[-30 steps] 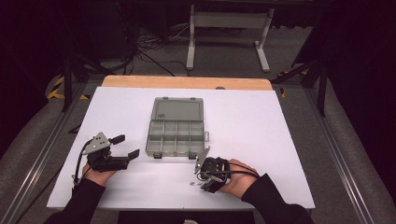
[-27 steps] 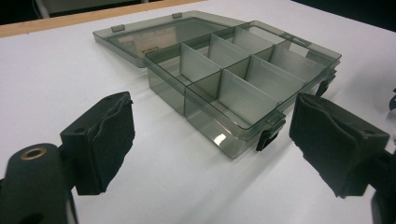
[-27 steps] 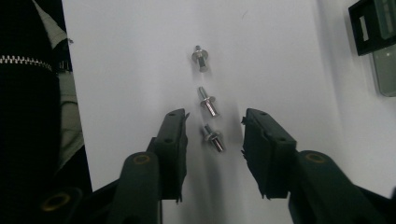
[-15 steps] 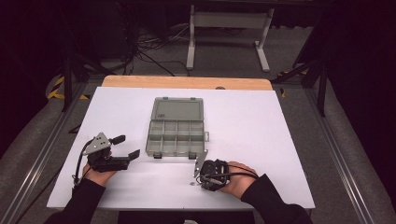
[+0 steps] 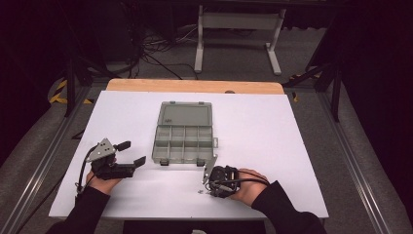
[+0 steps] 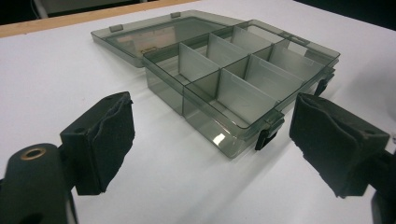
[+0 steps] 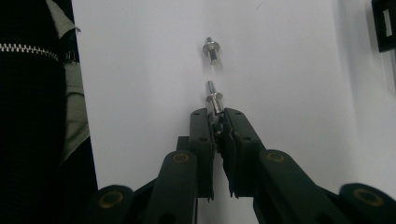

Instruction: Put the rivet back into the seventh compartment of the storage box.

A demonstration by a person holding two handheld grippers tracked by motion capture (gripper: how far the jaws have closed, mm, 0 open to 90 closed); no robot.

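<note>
A smoky clear compartment box (image 5: 184, 139) lies open mid-table, its lid (image 5: 185, 114) flat behind it and its cells empty. My left gripper (image 5: 130, 153) rests open at the box's front left; in the left gripper view its pads (image 6: 105, 137) stand wide apart before the box (image 6: 243, 79). My right gripper (image 5: 206, 183) points down at the table just in front of the box. In the right gripper view it (image 7: 217, 114) is shut on a small silver stud (image 7: 214, 99) at the jaw tips. A second stud (image 7: 212, 50) lies loose on the white surface just beyond.
The white table top (image 5: 292, 146) ends in a wooden strip (image 5: 195, 86) at the far side. A box latch (image 7: 385, 23) shows at the top right of the right gripper view, and a zipped sleeve (image 7: 28, 49) at its left. Dark floor, cables and a stand lie beyond the table.
My right hand has shifted slightly left and lower over the studs. The left gripper and the box have not moved.
</note>
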